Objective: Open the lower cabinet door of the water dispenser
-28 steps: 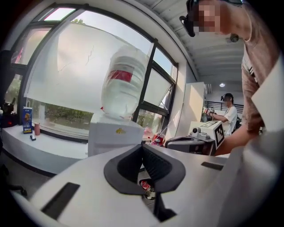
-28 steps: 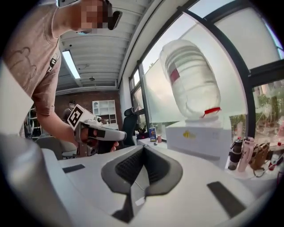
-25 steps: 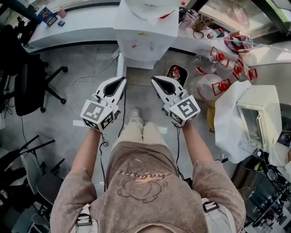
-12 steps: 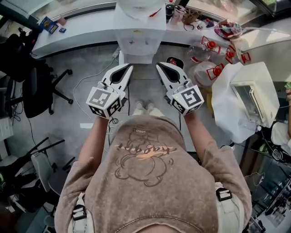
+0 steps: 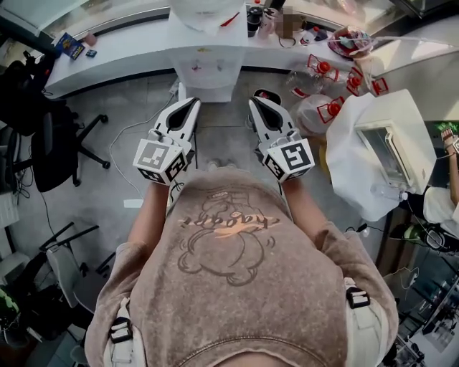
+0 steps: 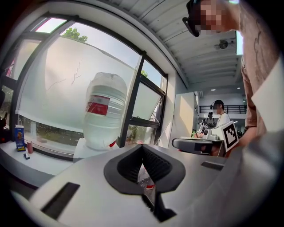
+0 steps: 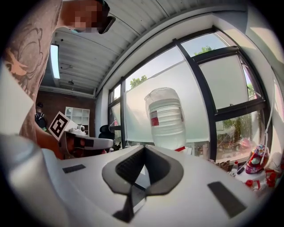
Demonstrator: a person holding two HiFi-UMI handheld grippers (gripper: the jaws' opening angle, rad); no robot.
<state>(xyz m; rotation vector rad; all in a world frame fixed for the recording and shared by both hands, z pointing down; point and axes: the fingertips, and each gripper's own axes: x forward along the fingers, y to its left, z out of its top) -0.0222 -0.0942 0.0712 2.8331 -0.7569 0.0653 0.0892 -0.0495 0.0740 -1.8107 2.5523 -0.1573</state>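
Note:
The white water dispenser [image 5: 208, 68] stands against the counter at the top middle of the head view, with a large clear bottle [image 5: 209, 8] upside down on it. From this angle its lower cabinet door is not visible. My left gripper [image 5: 191, 102] and right gripper [image 5: 257, 100] are held side by side in front of it, pointing at it, apart from it and holding nothing. Both are shut. In the left gripper view the bottle [image 6: 104, 111] rises above the closed tips [image 6: 142, 146], and the right gripper view shows the bottle [image 7: 167, 119] above its closed tips [image 7: 144, 147].
A black office chair [image 5: 50, 136] stands at the left. A white cable [image 5: 125, 132] runs over the grey floor. Red-capped bottles in clear bags [image 5: 324, 107] lie to the right of the dispenser, next to a white-covered appliance [image 5: 384, 150]. The curved white counter [image 5: 107, 56] runs behind.
The person has stood up taller, and both grippers have risen and come closer to the dispenser. The legs and shoes are now hidden under the body. Both grippers stay shut.

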